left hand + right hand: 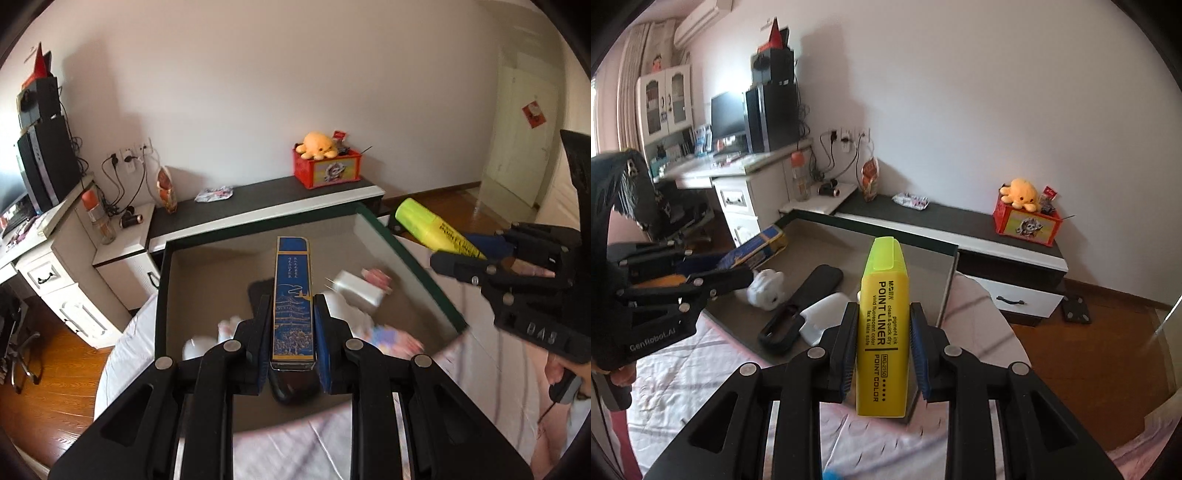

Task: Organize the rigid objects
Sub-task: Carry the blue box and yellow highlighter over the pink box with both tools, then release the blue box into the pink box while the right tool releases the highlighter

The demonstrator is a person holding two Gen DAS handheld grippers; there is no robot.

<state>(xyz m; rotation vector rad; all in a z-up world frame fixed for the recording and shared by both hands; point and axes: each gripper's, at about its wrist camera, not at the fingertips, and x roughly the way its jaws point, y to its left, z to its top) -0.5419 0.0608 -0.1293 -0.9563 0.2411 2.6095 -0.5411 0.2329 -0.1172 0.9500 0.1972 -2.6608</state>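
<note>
Left gripper clamps a blue box above the tray. Right gripper clamps a yellow highlighter over the tray's edge, above the bed.

Orange plush octopus; red crate.

Between my left pads, a printed cardboard box, slightly glossy; between my right, a smooth plastic highlighter; beneath both, matt tray.
</note>
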